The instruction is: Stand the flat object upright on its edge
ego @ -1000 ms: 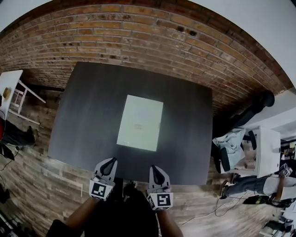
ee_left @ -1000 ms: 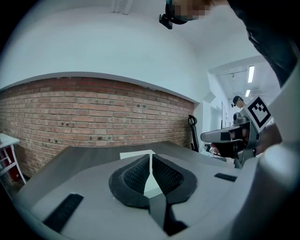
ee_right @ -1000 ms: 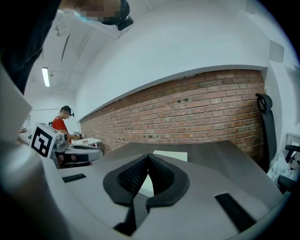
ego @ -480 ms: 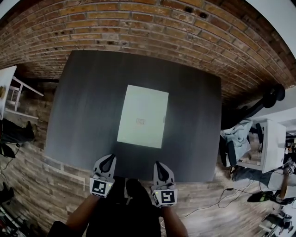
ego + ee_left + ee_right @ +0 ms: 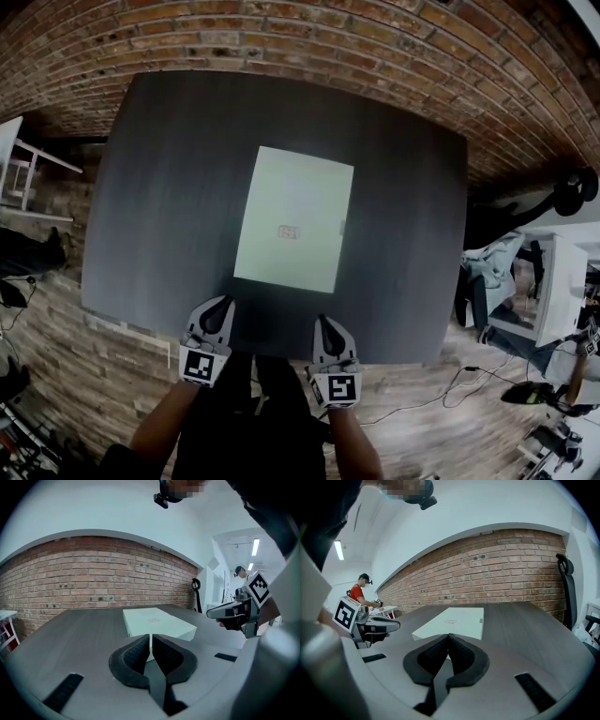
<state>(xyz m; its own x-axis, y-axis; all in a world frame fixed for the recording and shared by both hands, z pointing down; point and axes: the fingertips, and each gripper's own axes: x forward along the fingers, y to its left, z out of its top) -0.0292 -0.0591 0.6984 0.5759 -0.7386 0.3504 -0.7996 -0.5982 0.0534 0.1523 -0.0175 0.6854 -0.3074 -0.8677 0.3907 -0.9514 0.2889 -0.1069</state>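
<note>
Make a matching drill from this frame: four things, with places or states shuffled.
Things:
1. box
2. table
3. left gripper
4. wall

Places or states:
A. brick, beyond the table's far edge
B. pale, lying flat at mid-table
C. dark, bearing the box
D. jaws shut on nothing, by the table's near edge

Pairs: 1-B, 2-C, 3-D, 4-A
</note>
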